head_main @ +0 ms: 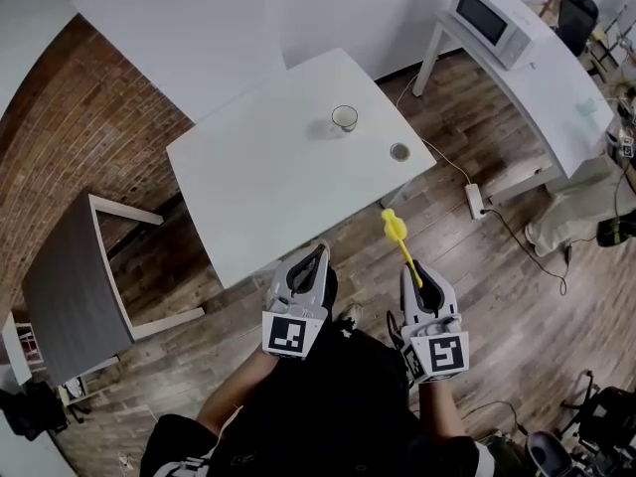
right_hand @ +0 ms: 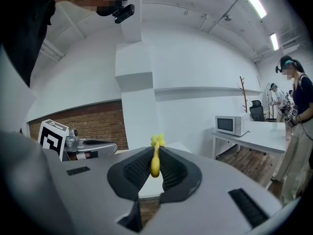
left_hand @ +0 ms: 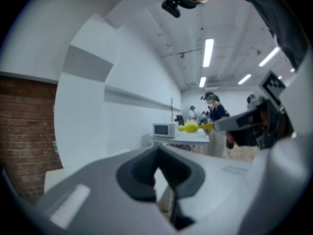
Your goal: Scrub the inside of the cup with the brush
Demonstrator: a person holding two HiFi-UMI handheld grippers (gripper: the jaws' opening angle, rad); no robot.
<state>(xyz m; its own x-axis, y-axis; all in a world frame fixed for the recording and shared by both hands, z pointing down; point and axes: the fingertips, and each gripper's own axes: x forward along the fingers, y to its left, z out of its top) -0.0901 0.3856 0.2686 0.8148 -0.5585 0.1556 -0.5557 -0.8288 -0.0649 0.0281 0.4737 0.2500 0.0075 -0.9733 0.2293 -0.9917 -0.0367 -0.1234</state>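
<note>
**A:** What is the left claw (head_main: 318,251) doing?

**B:** Its jaws are pressed flat together with nothing between them. It is held out nearly level, and its tips are at the near edge of the white table (head_main: 229,197).

**A:** And the right claw (head_main: 414,269)?

**B:** It is just to the right of the left claw, side by side but not touching. Its jaws are clamped on the handle of the yellow brush (head_main: 397,235). The brush head sticks out past the tips, pointing forward and slightly left.

**A:** Where is the cup (head_main: 344,118)?

**B:** It stands upright on the table, well ahead of both claws. It sits a little right of the left claw's line and left of the right claw's tips, well apart from the brush head.

**A:** Is there anything further right?

**B:** A small round thing (head_main: 399,152) lies on the table to the right of the cup, ahead of the right claw. I cannot tell what it is. Far off to that claw's right, a microwave (head_main: 490,16) sits on a desk (head_main: 556,92).
</note>
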